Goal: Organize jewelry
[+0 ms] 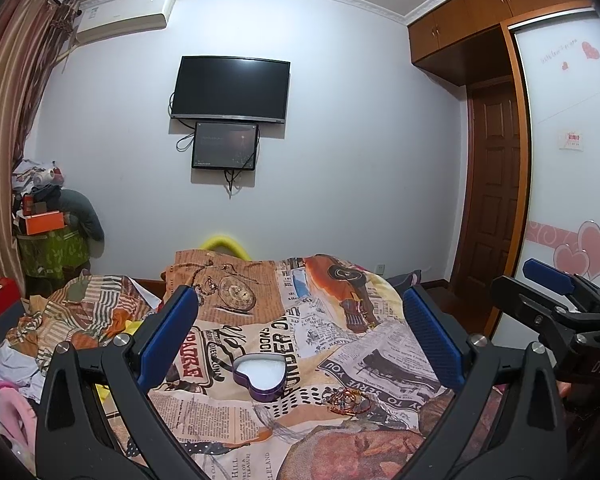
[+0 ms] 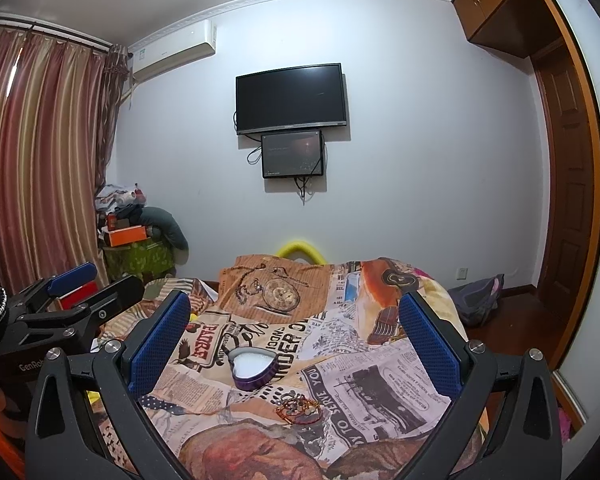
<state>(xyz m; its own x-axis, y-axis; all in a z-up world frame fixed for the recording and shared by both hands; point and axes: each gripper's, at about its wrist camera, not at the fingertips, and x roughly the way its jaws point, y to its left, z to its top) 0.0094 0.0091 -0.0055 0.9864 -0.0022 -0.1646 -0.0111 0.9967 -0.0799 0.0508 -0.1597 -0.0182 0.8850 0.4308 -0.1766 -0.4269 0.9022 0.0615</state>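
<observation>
A purple heart-shaped tin (image 1: 260, 376) with a white lining lies open on the printed bedspread (image 1: 228, 416). It also shows in the right wrist view (image 2: 253, 366). A small heap of orange and gold jewelry (image 1: 349, 399) lies just in front and right of the tin, also in the right wrist view (image 2: 300, 407). My left gripper (image 1: 300, 336) is open and empty, held above the bed short of both. My right gripper (image 2: 296, 338) is open and empty beside it, also seen from the left wrist view (image 1: 540, 284). The left gripper shows at the left of the right wrist view (image 2: 96, 280).
The bed's far edge meets a white wall with a TV (image 1: 231, 89) and a small screen (image 1: 225, 145). A pile of boxes and bags (image 1: 50, 236) stands by the curtain at left. A wardrobe (image 1: 572, 160) and a wooden door (image 1: 496, 200) are at right.
</observation>
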